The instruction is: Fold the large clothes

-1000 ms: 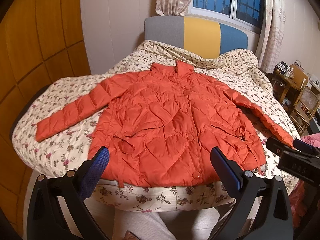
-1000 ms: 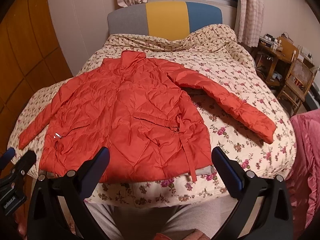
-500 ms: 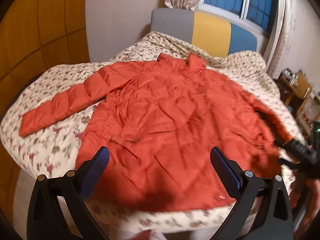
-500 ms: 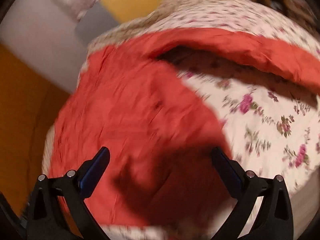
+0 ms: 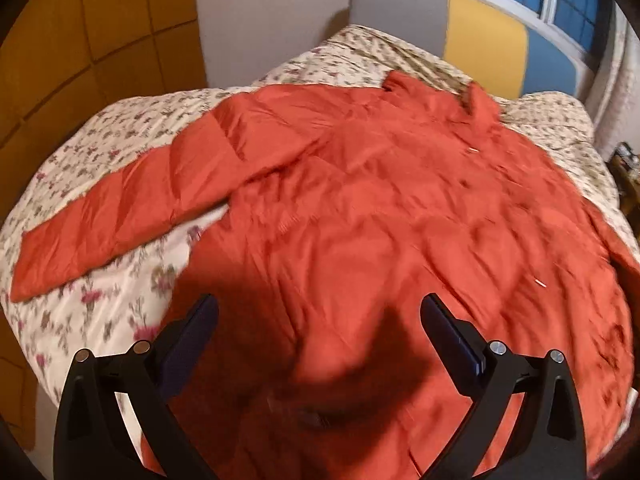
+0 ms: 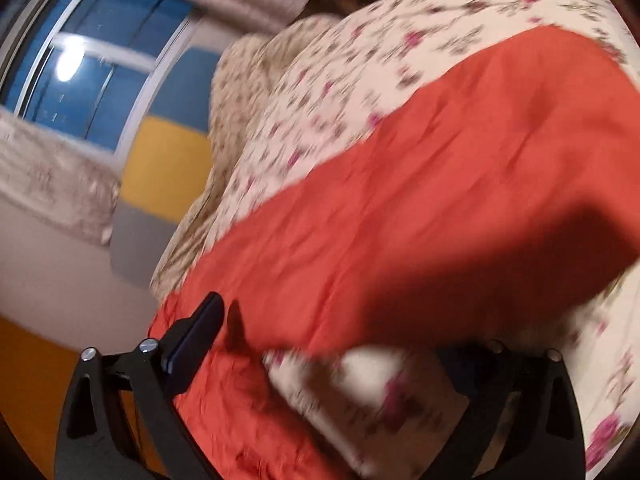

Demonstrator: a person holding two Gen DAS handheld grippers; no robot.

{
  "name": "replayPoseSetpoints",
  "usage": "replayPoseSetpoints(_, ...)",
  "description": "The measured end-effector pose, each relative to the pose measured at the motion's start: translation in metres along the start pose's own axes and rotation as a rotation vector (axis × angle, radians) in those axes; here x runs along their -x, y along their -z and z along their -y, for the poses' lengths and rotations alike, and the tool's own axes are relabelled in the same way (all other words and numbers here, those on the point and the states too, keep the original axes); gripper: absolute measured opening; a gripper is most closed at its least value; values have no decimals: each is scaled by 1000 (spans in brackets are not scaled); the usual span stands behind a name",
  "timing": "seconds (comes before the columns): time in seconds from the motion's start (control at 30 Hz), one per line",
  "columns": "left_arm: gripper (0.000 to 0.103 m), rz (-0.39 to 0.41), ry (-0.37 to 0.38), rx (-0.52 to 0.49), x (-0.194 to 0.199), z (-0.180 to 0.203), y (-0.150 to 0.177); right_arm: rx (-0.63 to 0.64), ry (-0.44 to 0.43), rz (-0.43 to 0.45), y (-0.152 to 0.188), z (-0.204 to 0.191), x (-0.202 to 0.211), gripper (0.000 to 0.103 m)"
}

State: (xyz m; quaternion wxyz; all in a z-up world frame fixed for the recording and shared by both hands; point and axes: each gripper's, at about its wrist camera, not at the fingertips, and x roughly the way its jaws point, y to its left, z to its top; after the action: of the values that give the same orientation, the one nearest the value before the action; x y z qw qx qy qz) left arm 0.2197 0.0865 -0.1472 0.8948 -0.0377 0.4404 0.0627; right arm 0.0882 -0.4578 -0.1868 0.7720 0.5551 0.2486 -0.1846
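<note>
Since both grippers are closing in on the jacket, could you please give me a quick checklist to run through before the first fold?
1. Orange jacket lies spread on the floral bedspread: ok.
2. Left sleeve stretched out flat: ok.
3. Left gripper open above the hem: ok.
4. Right gripper has just been closing; sleeve between its fingers, not pinched: ok.
5. Right gripper's far finger visible: not ok, hidden.
6. Picture sharpness: not ok, blurred.

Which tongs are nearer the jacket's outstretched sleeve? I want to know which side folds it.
Left. The left tongs hover over the jacket hem, its sleeve up-left. The right tongs' view doesn't show it.
</note>
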Motion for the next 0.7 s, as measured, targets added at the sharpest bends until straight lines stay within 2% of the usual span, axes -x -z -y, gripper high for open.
replayPoseSetpoints(0.07, 100, 8, -32, 0, -11, -4, -7, -79, -6, 32, -7, 12, 3, 76)
replayPoseSetpoints(0.13, 100, 23, -86, -2, -23, -9, -13, -142, -14, 69, -15, 21, 6, 71)
replayPoseSetpoints(0.2, 100, 30, -101, 4, -30, -13, -14, -199, -17, 97, -23, 27, 8, 64)
replayPoseSetpoints(0.27, 100, 10, -102, 18, -43, -18, -12, -229, 9, 115, -27, 30, 8, 43)
replayPoseSetpoints(0.33, 100, 11, -88, 24, -48, -20, -5, -245, 47, 128, -34, 33, 2, 27)
replayPoseSetpoints(0.37, 100, 17, -81, 27, -49, -22, -3, -246, 52, 130, -37, 34, 0, 22)
replayPoseSetpoints(0.47, 100, 25, -56, 49, -50, -26, 1, -178, 97, 150, -44, 23, -4, 20)
replayPoseSetpoints(0.6, 100, 18, -64, 41, -53, -23, 2, -75, 162, 180, -45, 6, -9, 17)
replayPoseSetpoints(0.7, 100, 12, -54, 45, -54, -23, 2, 56, 171, 210, -42, -29, -17, 17)
